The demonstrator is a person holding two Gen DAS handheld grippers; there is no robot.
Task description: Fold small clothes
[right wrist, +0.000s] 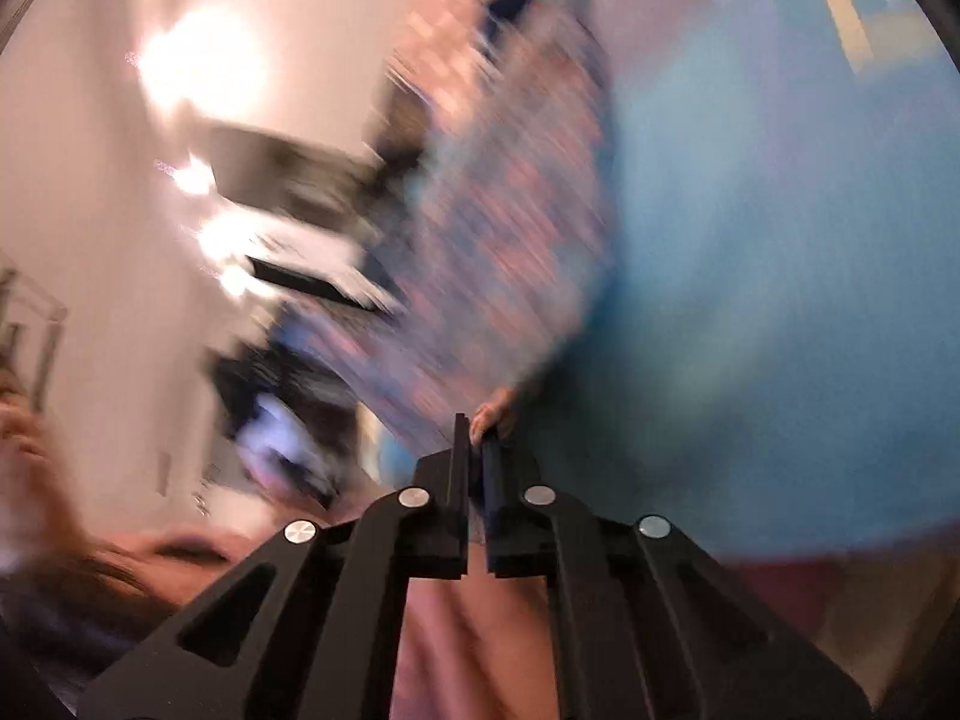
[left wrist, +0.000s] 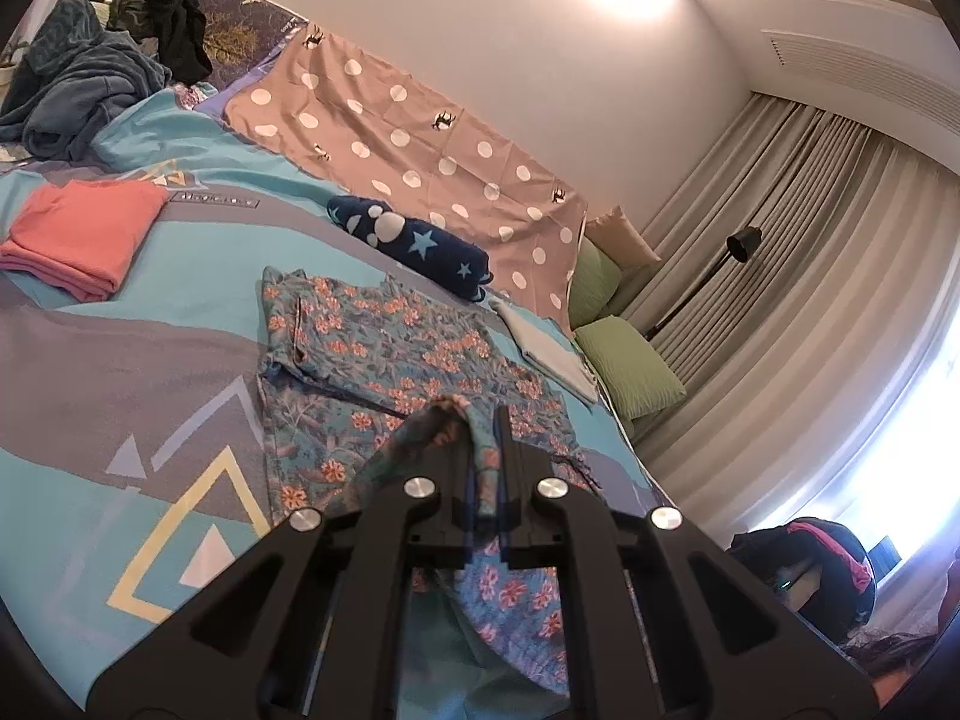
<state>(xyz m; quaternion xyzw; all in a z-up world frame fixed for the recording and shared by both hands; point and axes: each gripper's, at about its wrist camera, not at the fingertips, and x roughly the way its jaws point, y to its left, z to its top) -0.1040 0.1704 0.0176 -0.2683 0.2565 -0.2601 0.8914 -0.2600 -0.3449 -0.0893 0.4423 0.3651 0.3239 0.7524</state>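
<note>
A blue floral garment (left wrist: 384, 360) lies spread on the bed, partly folded over itself. My left gripper (left wrist: 483, 420) is shut on its near edge and lifts a fold of the cloth above the bed. In the right wrist view everything is motion-blurred. My right gripper (right wrist: 477, 429) is shut on a corner of the same floral garment (right wrist: 498, 240), which stretches away from the jaws over the blue bedcover (right wrist: 750, 270).
A folded coral garment (left wrist: 84, 234) lies at the left. A rolled navy star cloth (left wrist: 414, 246), a pink polka-dot sheet (left wrist: 420, 126), green pillows (left wrist: 630, 366) and a pile of dark clothes (left wrist: 78, 72) lie further back. A floor lamp (left wrist: 738, 246) stands by the curtains.
</note>
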